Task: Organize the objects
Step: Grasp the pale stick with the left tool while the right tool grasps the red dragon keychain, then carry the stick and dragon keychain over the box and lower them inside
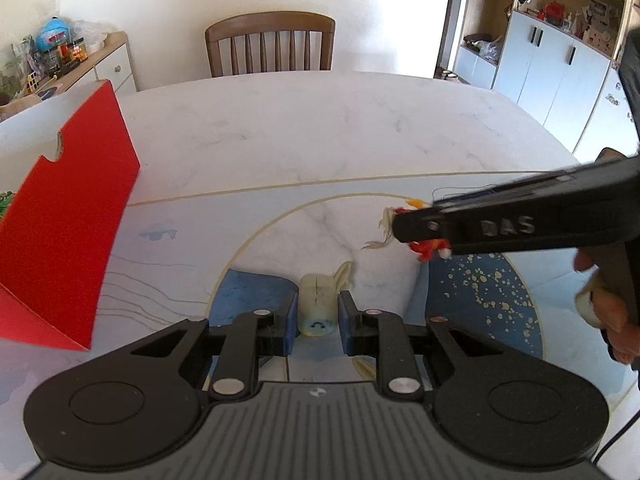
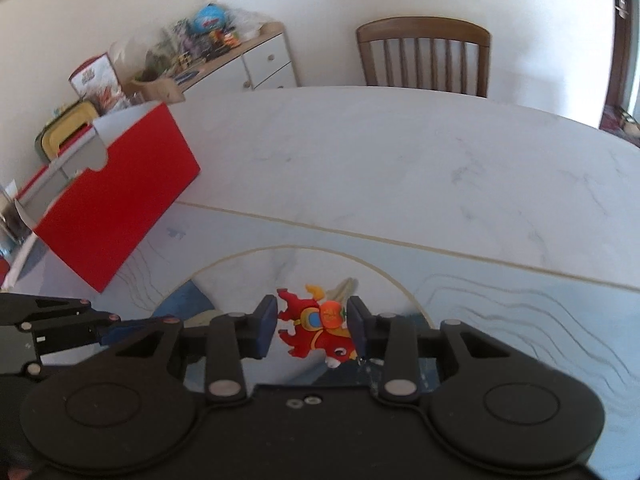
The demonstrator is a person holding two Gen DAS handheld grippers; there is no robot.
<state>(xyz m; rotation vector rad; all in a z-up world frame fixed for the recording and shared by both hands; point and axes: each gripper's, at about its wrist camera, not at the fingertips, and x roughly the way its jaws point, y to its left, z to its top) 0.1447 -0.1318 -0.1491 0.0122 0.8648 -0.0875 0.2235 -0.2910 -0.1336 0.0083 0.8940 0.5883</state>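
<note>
My left gripper (image 1: 318, 312) is shut on a small pale yellow cylinder toy (image 1: 317, 304) with a smiley face, held just above the patterned mat (image 1: 168, 248). My right gripper (image 2: 313, 322) holds a red horse figure (image 2: 316, 330) with an orange top between its blue pads; the right pad touches it, the left pad is at its edge. In the left wrist view the right gripper (image 1: 424, 236) comes in from the right with the red figure (image 1: 430, 249) under its fingers. An open red box (image 1: 68, 216) stands at the left; it also shows in the right wrist view (image 2: 116, 200).
The marble table (image 1: 320, 128) stretches ahead to a wooden chair (image 1: 270, 44). A sideboard (image 2: 240, 60) with clutter stands at the back left. White cabinets (image 1: 560, 64) are at the right. My hand (image 1: 608, 312) shows on the right gripper's handle.
</note>
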